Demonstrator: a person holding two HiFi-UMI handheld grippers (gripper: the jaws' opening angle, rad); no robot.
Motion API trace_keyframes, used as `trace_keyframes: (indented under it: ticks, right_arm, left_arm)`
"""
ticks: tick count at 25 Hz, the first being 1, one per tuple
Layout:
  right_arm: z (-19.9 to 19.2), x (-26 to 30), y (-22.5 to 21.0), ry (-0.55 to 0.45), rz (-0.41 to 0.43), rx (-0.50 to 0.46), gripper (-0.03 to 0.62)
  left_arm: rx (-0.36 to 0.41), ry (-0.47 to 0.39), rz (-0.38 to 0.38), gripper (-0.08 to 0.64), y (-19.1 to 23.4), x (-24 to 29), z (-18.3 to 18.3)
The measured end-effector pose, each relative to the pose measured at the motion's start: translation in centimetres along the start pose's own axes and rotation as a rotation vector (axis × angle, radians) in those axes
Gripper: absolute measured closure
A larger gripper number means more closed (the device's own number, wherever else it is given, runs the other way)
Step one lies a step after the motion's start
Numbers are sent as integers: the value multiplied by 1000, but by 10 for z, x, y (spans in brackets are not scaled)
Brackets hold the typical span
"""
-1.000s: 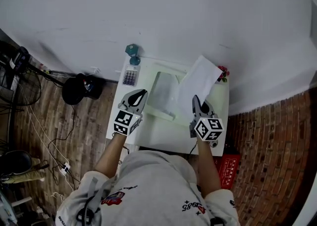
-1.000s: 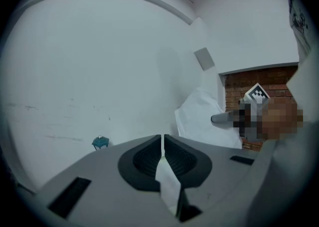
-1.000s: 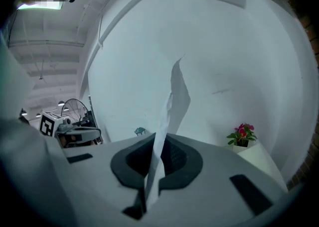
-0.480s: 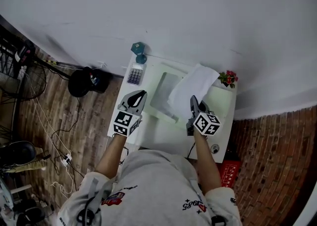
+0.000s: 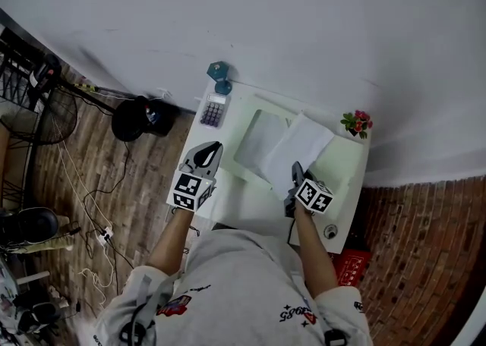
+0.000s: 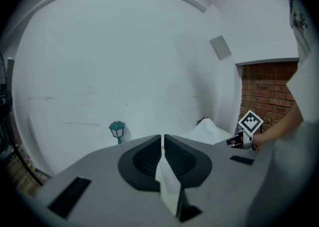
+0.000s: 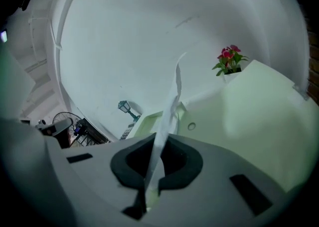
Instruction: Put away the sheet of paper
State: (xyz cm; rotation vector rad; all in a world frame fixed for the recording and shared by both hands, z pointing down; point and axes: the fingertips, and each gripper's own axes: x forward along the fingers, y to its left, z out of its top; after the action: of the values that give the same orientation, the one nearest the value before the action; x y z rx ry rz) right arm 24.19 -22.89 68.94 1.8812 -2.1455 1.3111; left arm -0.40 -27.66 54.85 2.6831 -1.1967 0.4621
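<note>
- My right gripper is squeezed tight on the near edge of the paper.
- My left gripper is closed too. I see nothing held in it. It hangs over the left side of the desk, apart from the paper.
- The paper lies slanted over the green folder. Its far end is near the middle of the folder.
- I think the job now is to get the paper into the folder. It does not look tucked in yet.
- To do it well, I should keep my grip tight and the paper low and flat. The far edge should slide in first. If I push too fast, the paper may bend or crumple.
- My left gripper could hold the folder down, so the paper does not push it away.
- The folder lies on the desk. It has a paler part on its left side and a round snap. I cannot tell if anything is inside it.
- Behind the folder are a lamp, a calculator and flowers.
</note>
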Motion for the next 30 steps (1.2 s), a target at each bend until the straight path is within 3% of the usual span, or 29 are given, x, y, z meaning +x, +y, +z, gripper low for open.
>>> trace_keyframes:
  ticks: [5,14,20,30]
  right_arm:
    - [-20,-5,-26,71,-40,74,595]
    - [-44,-3,-59,203,-87,121,595]
    - [-47,1,-66,242,-88,60,595]
    - [-54,4,-71,260,-160,30,595]
  left_arm:
    - [-1,-2,2,526,-10,4,-3]
    - [10,22,11,526,-26,13,-7]
    - [9,20,14,526,-25,16,-12]
    - [7,27,-46,526,-2,28,-14]
